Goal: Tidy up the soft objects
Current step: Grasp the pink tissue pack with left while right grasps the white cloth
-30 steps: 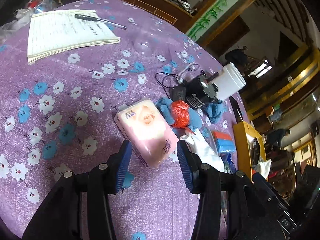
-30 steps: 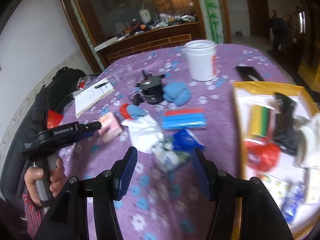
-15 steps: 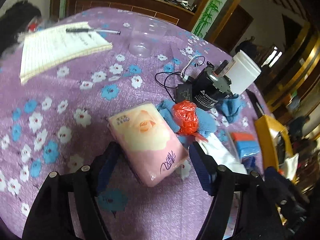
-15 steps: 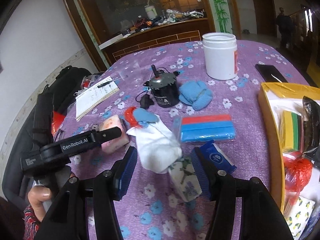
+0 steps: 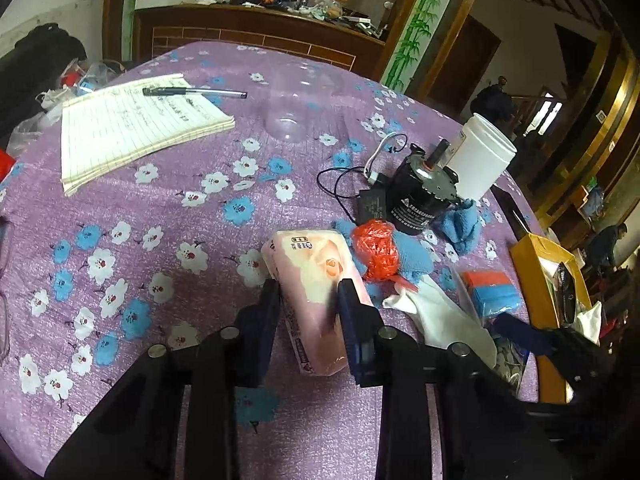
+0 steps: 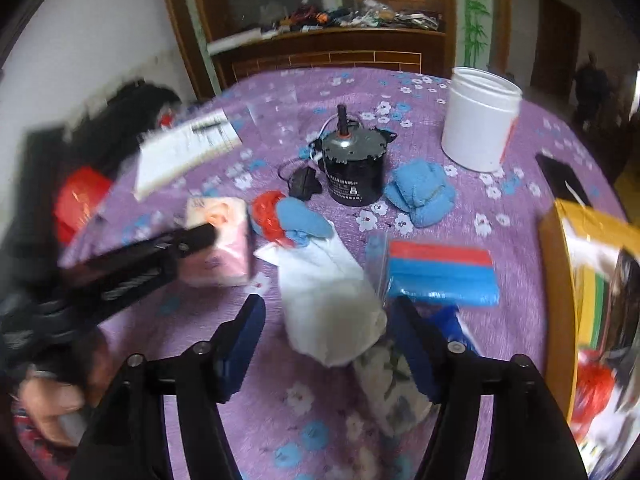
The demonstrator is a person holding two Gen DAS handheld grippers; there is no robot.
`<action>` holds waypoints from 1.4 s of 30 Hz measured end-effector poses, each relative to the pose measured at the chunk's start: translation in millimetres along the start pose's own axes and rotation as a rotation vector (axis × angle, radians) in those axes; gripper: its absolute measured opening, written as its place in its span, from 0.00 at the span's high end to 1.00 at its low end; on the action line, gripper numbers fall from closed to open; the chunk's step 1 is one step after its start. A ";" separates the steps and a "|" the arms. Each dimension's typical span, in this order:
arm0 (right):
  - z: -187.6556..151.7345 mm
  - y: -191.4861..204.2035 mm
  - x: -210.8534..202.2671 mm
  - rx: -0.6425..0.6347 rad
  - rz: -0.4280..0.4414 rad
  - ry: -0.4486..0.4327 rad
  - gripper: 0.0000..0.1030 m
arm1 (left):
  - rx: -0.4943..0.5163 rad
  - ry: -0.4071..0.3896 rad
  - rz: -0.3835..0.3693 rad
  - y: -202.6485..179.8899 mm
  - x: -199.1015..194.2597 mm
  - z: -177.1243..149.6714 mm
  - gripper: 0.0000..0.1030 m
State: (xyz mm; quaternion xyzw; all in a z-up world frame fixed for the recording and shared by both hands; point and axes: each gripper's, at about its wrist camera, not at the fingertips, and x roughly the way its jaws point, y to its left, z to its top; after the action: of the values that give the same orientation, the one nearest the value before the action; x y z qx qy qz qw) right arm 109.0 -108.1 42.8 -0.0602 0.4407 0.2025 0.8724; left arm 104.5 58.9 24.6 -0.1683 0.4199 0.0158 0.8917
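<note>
Left wrist view, lower centre: left gripper [image 5: 308, 300] clamped on soft pink plastic tissue pack [image 5: 316, 276]. Right gripper [image 6: 328, 320], jaws just widening, spread around crumpled white cloth [image 6: 328, 300], lower centre.

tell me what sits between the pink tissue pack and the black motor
A crumpled red plastic bag on a blue cloth, clearest in the left wrist view, between pink tissue pack and black motor.

Purple tablecloth [image 5: 168, 208] with white and blue flowers, pale pink tissue pack [image 5: 316, 280], crumpled red plastic bag [image 5: 378, 246], blue cloths [image 6: 420, 194], white cloth [image 6: 328, 300], red-and-blue packet [image 6: 440, 274], white tub [image 6: 478, 124], black motor [image 6: 352, 172], yellow box [image 6: 556, 292].
</note>
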 end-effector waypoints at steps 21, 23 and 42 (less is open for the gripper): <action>-14.8 -29.3 -26.7 0.111 0.098 -0.140 0.86 | 0.095 0.027 0.101 -24.0 23.8 -9.9 0.30; -14.4 -28.0 -29.9 0.106 0.114 -0.151 0.86 | 0.115 0.021 0.111 -25.5 23.5 -11.1 0.32; -19.2 -27.3 -30.1 0.113 0.126 -0.143 0.86 | 0.141 0.028 0.082 -28.3 6.3 -15.4 0.40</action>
State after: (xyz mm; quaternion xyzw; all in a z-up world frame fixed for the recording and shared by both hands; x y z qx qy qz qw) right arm 89.8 -147.5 53.1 0.0315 0.3909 0.2357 0.8892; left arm 101.9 26.7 18.9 -0.0879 0.4388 0.0205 0.8941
